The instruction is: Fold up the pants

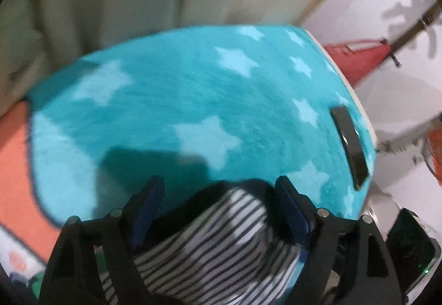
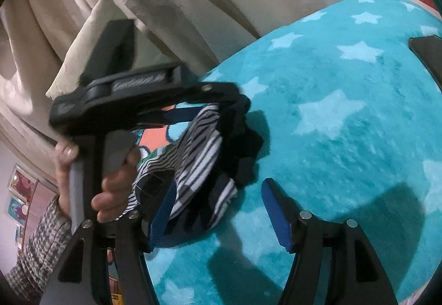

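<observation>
Left claw (image 1: 218, 202) spread wide – striped pants (image 1: 210, 244) between pads, not pinched. Right claw (image 2: 221, 211) released beside bundle. Risk: crumpled pants slide off star blanket (image 1: 179, 100) – nothing grips them.

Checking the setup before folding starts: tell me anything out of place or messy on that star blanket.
The striped pants sit bunched in a crumpled heap at the edge of the turquoise star blanket, not spread flat. A dark flat object, unidentifiable, lies near the blanket's far edge.
</observation>
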The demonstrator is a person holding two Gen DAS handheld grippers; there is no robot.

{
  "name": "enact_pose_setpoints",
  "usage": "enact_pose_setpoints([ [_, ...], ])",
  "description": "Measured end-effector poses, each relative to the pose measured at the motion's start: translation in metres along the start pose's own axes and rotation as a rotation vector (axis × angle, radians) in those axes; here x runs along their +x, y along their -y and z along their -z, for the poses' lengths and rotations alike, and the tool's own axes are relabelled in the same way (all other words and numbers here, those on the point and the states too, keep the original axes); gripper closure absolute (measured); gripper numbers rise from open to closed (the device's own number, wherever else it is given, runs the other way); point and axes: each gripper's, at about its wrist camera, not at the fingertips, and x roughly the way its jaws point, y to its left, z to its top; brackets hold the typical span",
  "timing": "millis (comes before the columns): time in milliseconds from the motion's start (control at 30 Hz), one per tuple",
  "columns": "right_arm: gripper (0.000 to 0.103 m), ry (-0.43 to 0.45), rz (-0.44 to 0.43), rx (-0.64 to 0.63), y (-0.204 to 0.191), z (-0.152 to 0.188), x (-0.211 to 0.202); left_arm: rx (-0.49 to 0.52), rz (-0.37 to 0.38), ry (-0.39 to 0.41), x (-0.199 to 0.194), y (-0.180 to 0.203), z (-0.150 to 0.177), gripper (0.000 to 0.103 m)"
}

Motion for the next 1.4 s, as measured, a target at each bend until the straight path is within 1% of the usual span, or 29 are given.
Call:
enact_pose_setpoints([
  [33, 0.033, 0.004, -0.001, -0.007, -0.002, 0.0, 0.001, 0.019, 0.011, -0.015, 0.004, 0.004, -0.001, 0.019],
  [67, 0.033, 0.017, 0.008, -0.019, -0.004, 0.0, 0.003, 0.038, 0.014, -0.027, 0.008, 0.009, 0.0, 0.015],
  [100, 0.033, 0.028, 0.017, -0.034, -0.007, 0.0, 0.004, 0.061, 0.009, -0.03, 0.011, 0.014, 0.001, 0.014],
  [133, 0.033, 0.038, 0.029, -0.057, -0.009, 0.0, 0.007, 0.091, -0.016, -0.03, 0.012, 0.021, 0.002, 0.014],
  [167, 0.035, 0.041, 0.039, -0.071, -0.01, 0.0, 0.01, 0.113, -0.044, -0.036, 0.014, 0.025, 0.003, 0.018],
  [200, 0.052, 0.043, 0.046, -0.071, -0.01, -0.001, 0.012, 0.134, -0.075, -0.037, 0.015, 0.029, 0.004, 0.027],
  [233, 0.076, 0.033, 0.046, -0.065, -0.009, -0.001, 0.016, 0.16, -0.133, -0.028, 0.014, 0.033, 0.007, 0.061],
  [267, 0.079, 0.013, 0.023, -0.041, -0.006, -0.003, 0.02, 0.17, -0.159, -0.03, 0.014, 0.035, 0.008, 0.079],
  [300, 0.08, 0.018, 0.009, -0.028, -0.004, -0.004, 0.02, 0.164, -0.151, -0.033, 0.012, 0.035, 0.009, 0.08],
  [333, 0.081, 0.028, -0.001, -0.025, -0.005, -0.005, 0.018, 0.148, -0.136, -0.015, 0.007, 0.034, 0.011, 0.082],
  [500, 0.082, 0.073, -0.016, -0.099, -0.025, -0.008, 0.003, 0.077, -0.113, 0.085, -0.029, 0.017, 0.019, 0.083],
  [600, 0.082, 0.073, -0.028, -0.149, -0.041, -0.011, 0.003, 0.028, -0.094, 0.142, -0.053, 0.001, 0.027, 0.083],
  [700, 0.082, 0.056, -0.05, -0.204, -0.064, -0.009, 0.009, -0.033, -0.076, 0.202, -0.081, -0.022, 0.041, 0.083],
  [833, 0.082, 0.013, -0.09, -0.278, -0.099, -0.003, 0.027, -0.124, -0.055, 0.263, -0.103, -0.051, 0.063, 0.083],
  [900, 0.082, -0.026, -0.115, -0.317, -0.115, 0.004, 0.041, -0.181, -0.048, 0.291, -0.114, -0.068, 0.08, 0.083],
  [967, 0.082, -0.081, -0.139, -0.361, -0.132, 0.015, 0.057, -0.234, -0.057, 0.312, -0.121, -0.082, 0.096, 0.081],
  [1000, 0.08, -0.104, -0.145, -0.373, -0.139, 0.019, 0.067, -0.258, -0.066, 0.322, -0.122, -0.086, 0.103, 0.081],
  [1033, 0.08, -0.146, -0.156, -0.389, -0.146, 0.025, 0.078, -0.285, -0.075, 0.33, -0.125, -0.092, 0.112, 0.079],
  [1100, 0.08, -0.217, -0.161, -0.411, -0.153, 0.035, 0.095, -0.338, -0.084, 0.342, -0.133, -0.104, 0.128, 0.074],
  [1133, 0.08, -0.256, -0.163, -0.421, -0.156, 0.039, 0.101, -0.369, -0.088, 0.359, -0.139, -0.109, 0.138, 0.068],
  [1200, 0.08, -0.298, -0.169, -0.435, -0.159, 0.044, 0.103, -0.414, -0.126, 0.409, -0.159, -0.116, 0.161, 0.066],
  [1233, 0.08, -0.302, -0.178, -0.441, -0.16, 0.044, 0.099, -0.426, -0.14, 0.43, -0.167, -0.118, 0.17, 0.063],
  [1300, 0.079, -0.287, -0.194, -0.447, -0.16, 0.039, 0.086, -0.462, -0.159, 0.479, -0.184, -0.124, 0.19, 0.054],
  [1333, 0.079, -0.273, -0.194, -0.443, -0.16, 0.036, 0.08, -0.483, -0.166, 0.505, -0.192, -0.127, 0.2, 0.048],
  [1367, 0.079, -0.237, -0.175, -0.435, -0.16, 0.028, 0.072, -0.504, -0.17, 0.524, -0.198, -0.132, 0.208, 0.044],
  [1400, 0.079, -0.212, -0.156, -0.434, -0.162, 0.022, 0.07, -0.525, -0.175, 0.538, -0.202, -0.136, 0.215, 0.044],
])
